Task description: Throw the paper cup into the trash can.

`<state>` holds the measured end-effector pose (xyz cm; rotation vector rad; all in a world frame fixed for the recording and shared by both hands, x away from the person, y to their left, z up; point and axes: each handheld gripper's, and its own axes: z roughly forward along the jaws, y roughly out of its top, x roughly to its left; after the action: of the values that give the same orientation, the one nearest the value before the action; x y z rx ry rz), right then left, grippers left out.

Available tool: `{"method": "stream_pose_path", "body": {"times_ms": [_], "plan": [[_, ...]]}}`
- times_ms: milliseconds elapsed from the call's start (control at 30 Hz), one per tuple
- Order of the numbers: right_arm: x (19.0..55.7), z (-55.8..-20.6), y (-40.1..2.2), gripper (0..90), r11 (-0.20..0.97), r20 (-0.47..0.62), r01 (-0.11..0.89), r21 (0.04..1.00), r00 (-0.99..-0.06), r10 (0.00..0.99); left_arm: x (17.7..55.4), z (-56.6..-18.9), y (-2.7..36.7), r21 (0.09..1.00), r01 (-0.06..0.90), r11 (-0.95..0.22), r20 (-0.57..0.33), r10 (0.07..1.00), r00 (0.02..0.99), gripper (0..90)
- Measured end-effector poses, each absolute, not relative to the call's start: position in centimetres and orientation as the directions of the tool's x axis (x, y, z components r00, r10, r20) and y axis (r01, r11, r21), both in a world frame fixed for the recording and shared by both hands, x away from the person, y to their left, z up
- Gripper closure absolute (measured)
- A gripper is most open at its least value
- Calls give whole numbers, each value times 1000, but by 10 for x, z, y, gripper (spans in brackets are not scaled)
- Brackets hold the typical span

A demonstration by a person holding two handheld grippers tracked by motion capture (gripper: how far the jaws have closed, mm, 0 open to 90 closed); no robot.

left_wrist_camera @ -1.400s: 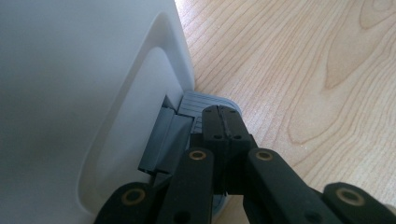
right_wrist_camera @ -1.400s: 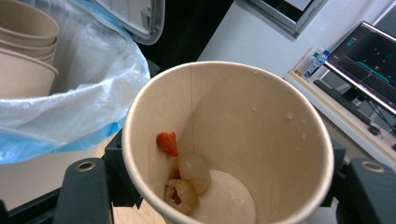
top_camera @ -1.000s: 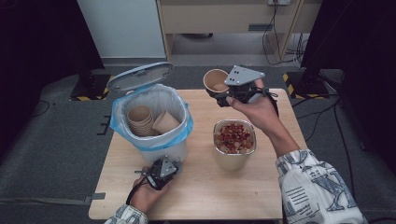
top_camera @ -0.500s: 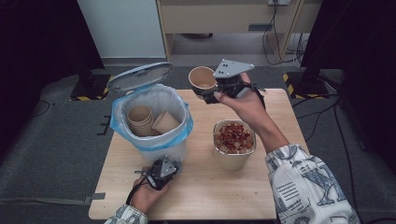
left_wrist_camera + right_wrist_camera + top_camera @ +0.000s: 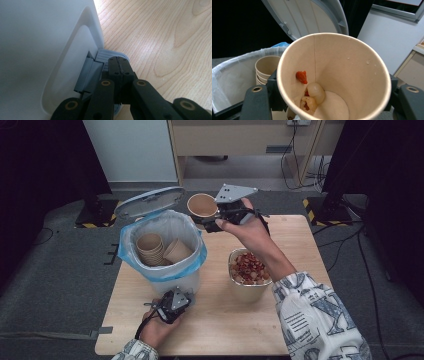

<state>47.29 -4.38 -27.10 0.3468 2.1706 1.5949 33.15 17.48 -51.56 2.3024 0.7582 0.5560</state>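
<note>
My right gripper [image 5: 210, 222] is shut on a paper cup [image 5: 202, 206], held in the air by the far right rim of the white bin [image 5: 192, 282]. The cup [image 5: 342, 75] holds a few scraps, red and pale, stuck near its bottom. The bin has a blue liner, an open grey lid [image 5: 149, 201], and a stack of paper cups [image 5: 150, 248] inside; the stack [image 5: 265, 68] sits beyond the cup's left rim. My left gripper [image 5: 171, 301] is shut, its tips [image 5: 120, 65] pressed on the grey pedal [image 5: 106, 55] at the bin's base.
A metal container [image 5: 248, 277] full of red and pale food scraps stands on the wooden table [image 5: 300, 245] right of the bin, under my right forearm. Dark floor surrounds the table, with cables and cabinets behind.
My right gripper has carried the paper cup leftward from above the table's far right side to the bin's rim. The left gripper has stayed on the pedal.
</note>
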Motion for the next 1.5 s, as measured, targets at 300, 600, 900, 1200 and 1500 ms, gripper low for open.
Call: {"method": "stream_pose_path", "body": {"times_ms": [300,600,900,1200,1500], "plan": [[475,-277,-29,306,288,-153,-27,957,-893,424,332,-516,175,686,371,-626,184,642,744,897],[476,-281,-12,304,287,-138,-19,958,-906,401,332,-516,175,689,372,-622,180,644,743,898],[480,-285,0,303,294,-130,-11,956,-912,389,332,-516,175,690,372,-621,179,645,743,897],[480,-290,10,302,287,-112,1,958,-919,377,332,-516,175,690,372,-621,179,644,744,897],[482,-293,16,299,286,-98,13,958,-924,369,332,-516,175,690,372,-620,178,644,744,897]]}}
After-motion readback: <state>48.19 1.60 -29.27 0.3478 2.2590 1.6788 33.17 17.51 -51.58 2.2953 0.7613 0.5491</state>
